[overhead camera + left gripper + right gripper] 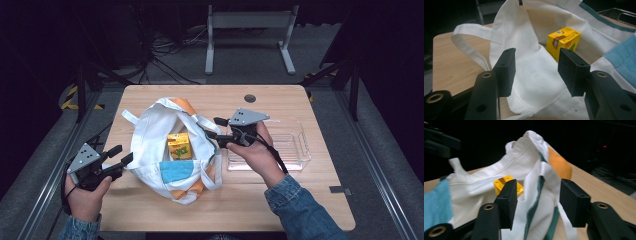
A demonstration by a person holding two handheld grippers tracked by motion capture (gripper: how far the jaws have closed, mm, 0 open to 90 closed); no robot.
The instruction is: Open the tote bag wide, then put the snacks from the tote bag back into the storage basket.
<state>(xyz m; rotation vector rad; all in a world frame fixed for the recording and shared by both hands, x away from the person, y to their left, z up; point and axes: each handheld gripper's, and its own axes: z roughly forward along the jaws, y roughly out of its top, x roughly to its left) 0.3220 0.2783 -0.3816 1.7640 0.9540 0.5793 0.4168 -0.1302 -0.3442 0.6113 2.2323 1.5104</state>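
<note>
A white cloth tote bag point(150, 135) with orange, blue and green patches lies open on the wooden table point(300, 200). Inside it sits a yellow carton point(179, 145), also the yellow carton point(563, 41) seen past my left jaws and the yellow carton point(506, 183) behind my right jaws. My left gripper point(121, 155) is open at the bag's left edge, with the white bag cloth point(536, 75) just beyond its jaws. My right gripper point(215, 128) is open at the bag's right rim, its jaws either side of a green-trimmed strap point(544, 192); nothing is clamped.
A clear plastic tray point(290, 145) lies on the table right of the bag, under my right hand. A round cable hole point(250, 98) is near the table's far edge. Bag handles point(131, 118) spread over the tabletop. A white stand point(250, 30) and cables are on the floor beyond.
</note>
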